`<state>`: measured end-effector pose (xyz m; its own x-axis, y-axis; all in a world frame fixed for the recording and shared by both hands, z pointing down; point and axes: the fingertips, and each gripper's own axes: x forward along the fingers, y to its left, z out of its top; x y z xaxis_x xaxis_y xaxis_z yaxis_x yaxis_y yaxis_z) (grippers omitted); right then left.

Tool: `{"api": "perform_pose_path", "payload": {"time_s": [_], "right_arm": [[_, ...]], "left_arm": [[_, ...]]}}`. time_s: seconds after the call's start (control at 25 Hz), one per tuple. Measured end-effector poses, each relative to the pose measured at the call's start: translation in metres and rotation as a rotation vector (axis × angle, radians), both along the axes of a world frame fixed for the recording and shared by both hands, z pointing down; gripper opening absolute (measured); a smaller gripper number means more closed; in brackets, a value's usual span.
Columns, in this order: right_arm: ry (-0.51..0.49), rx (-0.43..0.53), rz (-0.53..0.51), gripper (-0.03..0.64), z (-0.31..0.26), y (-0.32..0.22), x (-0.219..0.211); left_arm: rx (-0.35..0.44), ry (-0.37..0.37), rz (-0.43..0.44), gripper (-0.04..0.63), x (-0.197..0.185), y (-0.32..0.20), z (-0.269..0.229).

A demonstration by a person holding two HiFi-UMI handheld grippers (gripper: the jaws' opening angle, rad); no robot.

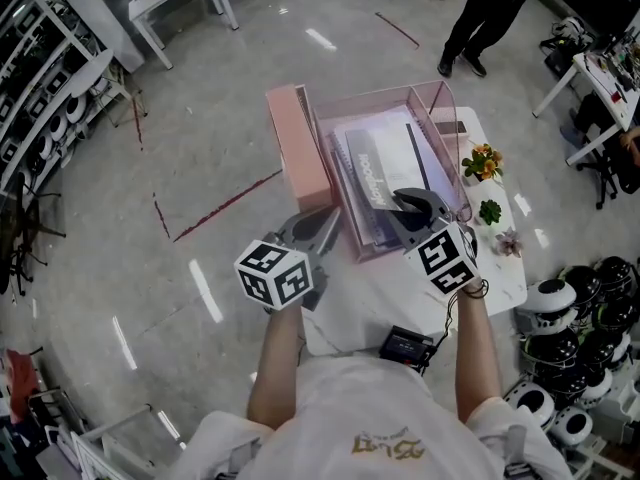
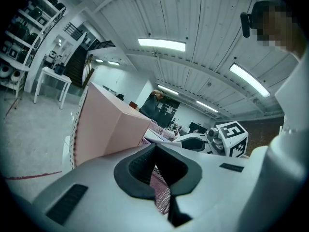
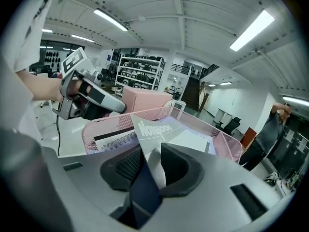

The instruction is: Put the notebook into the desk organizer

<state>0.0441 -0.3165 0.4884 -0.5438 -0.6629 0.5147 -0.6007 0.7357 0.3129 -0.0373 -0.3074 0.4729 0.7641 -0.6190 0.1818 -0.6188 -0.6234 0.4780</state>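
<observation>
A pink mesh desk organizer point(image 1: 444, 95) lies on the white table point(image 1: 500, 278), with spiral notebooks stacked inside. The top one is a grey notebook point(image 1: 375, 183) printed "Notebook", resting in the tray. Its near corner point(image 3: 154, 129) passes between the jaws of my right gripper point(image 1: 415, 203), which stand slightly apart and do not press it. My left gripper point(image 1: 325, 223) is at the organizer's front left corner. Its tips point(image 2: 155, 149) look closed with pink mesh point(image 2: 161, 192) caught between the pads. In the right gripper view the organizer's rim point(image 3: 227, 144) curves round the notebooks.
A solid pink box point(image 1: 300, 148) stands against the organizer's left side. Small potted plants point(image 1: 482, 163) sit at the table's right edge, a black device point(image 1: 405, 346) at its near edge. White round objects point(image 1: 575, 368) crowd the floor on the right. A person point(image 1: 485, 18) stands beyond.
</observation>
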Motion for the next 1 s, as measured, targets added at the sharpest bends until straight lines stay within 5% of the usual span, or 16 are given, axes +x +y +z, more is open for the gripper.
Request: {"api": "perform_pose_path", "payload": {"time_s": [0.2,0.6,0.8,1.0], "right_arm": [[-0.059,-0.105,-0.08,0.184,-0.002,0.008,-0.008],[-0.093,-0.115,-0.103,0.229,-0.004,0.013,-0.01],[-0.16,-0.143,-0.128,0.35,-0.01,0.02,-0.013],[-0.262,-0.107,-0.06,0.311,-0.022,0.026,-0.01]], "left_arm": [[0.0,0.006,0.008,0.017,-0.001,0.001,-0.005],[-0.005,0.01,0.01,0.017,0.0,0.006,-0.005],[-0.006,0.016,0.016,0.017,0.001,0.009,-0.008],[0.013,0.008,-0.002,0.017,-0.005,0.014,-0.014]]}}
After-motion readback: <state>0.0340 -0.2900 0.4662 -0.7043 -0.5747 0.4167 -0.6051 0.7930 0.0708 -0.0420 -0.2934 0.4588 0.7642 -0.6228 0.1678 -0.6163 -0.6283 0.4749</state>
